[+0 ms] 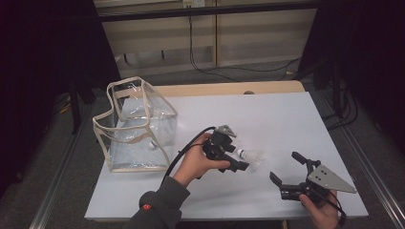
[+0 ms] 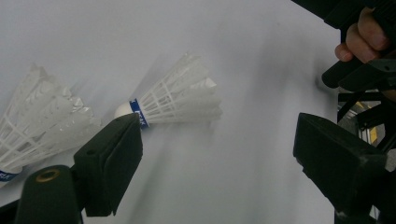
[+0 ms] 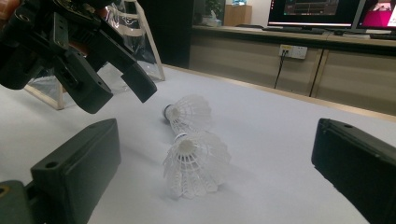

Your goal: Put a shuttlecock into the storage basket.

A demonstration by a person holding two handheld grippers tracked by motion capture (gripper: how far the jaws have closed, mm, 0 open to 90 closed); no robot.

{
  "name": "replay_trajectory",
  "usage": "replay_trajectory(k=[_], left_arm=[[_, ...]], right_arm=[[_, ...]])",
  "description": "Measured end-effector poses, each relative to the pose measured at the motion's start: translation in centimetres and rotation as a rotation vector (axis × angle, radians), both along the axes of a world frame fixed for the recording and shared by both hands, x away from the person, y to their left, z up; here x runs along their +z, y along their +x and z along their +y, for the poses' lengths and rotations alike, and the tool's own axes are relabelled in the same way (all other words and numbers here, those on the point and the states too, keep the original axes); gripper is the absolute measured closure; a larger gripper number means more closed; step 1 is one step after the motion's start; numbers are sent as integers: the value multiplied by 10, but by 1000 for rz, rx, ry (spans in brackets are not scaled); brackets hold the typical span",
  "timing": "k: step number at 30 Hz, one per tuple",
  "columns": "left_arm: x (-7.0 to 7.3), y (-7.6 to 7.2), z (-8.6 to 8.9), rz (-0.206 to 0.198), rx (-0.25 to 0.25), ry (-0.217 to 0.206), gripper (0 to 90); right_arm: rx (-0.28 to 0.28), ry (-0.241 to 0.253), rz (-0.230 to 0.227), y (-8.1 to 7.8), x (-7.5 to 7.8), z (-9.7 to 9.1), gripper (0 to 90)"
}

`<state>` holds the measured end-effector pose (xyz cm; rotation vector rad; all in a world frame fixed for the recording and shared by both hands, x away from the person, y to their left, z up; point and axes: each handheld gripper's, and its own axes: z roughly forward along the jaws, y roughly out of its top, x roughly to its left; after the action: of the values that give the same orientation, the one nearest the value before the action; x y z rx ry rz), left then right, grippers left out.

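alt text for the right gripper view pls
Two white feather shuttlecocks lie on a white table, one near the camera and one just behind it. The right gripper has its two black jaws wide apart at the bottom corners, nothing between the pads. The left gripper hangs open at upper left, in front of a clear bag.

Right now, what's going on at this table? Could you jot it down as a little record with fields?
Surface: white table
Things lying on it: two white shuttlecocks, side by side
Container: clear bag with beige trim, standing open at the table's left
Left gripper: jaws open, reaching down beside the shuttlecocks, nothing held
Right gripper: jaws open, empty, apart from the shuttlecocks near the table's front edge
Work in hand: apparently picking up a shuttlecock
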<state>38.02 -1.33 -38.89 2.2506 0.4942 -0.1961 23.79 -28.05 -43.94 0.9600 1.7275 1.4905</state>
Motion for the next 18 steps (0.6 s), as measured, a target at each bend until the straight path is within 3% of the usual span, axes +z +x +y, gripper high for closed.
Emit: replay_trajectory(k=[18], left_arm=[[-8,-1,-11,-21,-57,25,233]], right_arm=[[-1,-2,-2,0,0,0,13]])
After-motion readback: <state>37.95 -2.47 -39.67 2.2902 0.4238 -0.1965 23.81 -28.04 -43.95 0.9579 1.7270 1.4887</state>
